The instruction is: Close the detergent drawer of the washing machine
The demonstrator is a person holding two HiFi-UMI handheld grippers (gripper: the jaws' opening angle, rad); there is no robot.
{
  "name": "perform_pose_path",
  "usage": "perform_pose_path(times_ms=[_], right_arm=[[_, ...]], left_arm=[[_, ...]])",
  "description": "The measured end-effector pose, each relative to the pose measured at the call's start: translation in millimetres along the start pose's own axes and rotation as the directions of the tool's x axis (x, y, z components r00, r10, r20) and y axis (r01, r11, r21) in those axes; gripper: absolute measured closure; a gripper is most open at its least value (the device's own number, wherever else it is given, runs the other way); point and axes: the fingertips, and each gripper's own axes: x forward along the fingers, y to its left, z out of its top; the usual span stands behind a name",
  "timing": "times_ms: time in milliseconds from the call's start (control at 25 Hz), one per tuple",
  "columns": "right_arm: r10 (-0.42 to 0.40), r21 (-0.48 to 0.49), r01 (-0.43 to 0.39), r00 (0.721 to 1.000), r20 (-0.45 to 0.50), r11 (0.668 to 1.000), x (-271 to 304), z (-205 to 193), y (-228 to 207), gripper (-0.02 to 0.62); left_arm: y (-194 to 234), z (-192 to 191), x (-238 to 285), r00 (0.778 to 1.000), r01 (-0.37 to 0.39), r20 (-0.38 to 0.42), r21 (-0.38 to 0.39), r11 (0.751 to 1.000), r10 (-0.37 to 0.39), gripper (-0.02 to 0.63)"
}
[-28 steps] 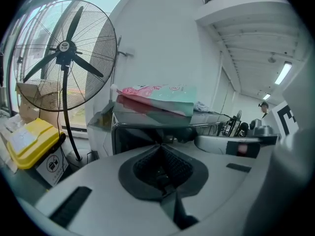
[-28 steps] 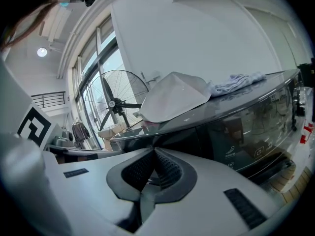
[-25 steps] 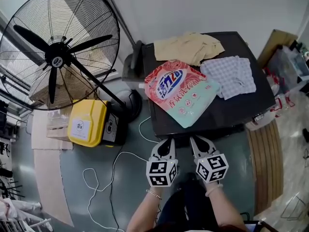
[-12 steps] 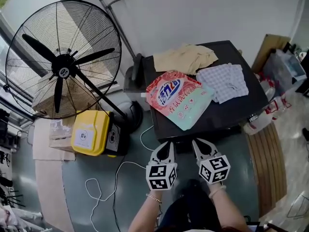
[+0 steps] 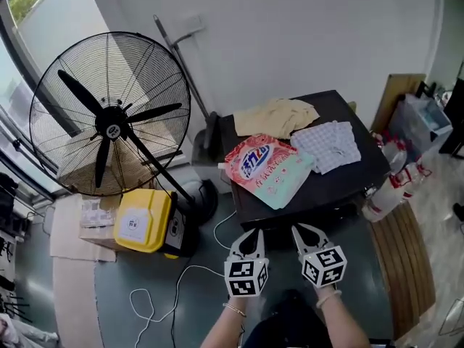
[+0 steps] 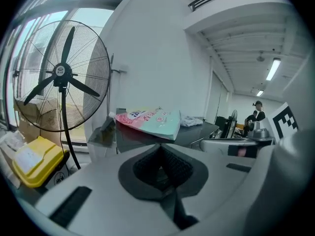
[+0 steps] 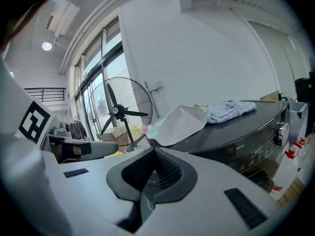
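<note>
At the left stand a fan (image 5: pixel 110 129) and a yellow case (image 5: pixel 141 220), lid down, contents unseen. Our left gripper (image 5: pixel 251 233) is clenched on nothing, just short of the washing machine (image 5: pixel 341 183); our right gripper (image 5: pixel 302 230) beside it is likewise closed and empty. On the machine's top lie a detergent pouch (image 5: pixel 270 167), a beige cloth (image 5: pixel 275 117) and a checked cloth (image 5: pixel 330 145). The detergent drawer presumably sits on the front panel (image 7: pixel 266 141), too dim to make out, so we judge the closing not yet begun.

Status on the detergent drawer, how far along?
Done: nothing confirmable; the drawer isn't visible in any view. In hand: nothing, left gripper and right gripper are shut and empty, short of the washing machine. Left, probably: reach its front, push the drawer in.
</note>
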Motion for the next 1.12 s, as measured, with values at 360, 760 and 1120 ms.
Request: perform_pose_path(times_ms=[360,760,1120], right_arm=[[0.009,-0.055,-0.005,0.997,0.077,0.998,-30,39,21,0.571],[0.042,-0.123,-0.026,0.99,0.131,0.992,-69,77,45,0.571],[0.055,-0.178,-0.024,0.984,0.171,0.984,-97,105,55,0.571]], left_arm=[[-9,38,-35,0.998,-0.004,0.07,0.064,0.998,0.0,0.591],[-25,65,-75,0.994,0.001,0.113,0.106,0.994,-0.013,0.591],[-36,97,-98,0.986,0.003,0.166,0.128,0.992,-0.024,0.591]])
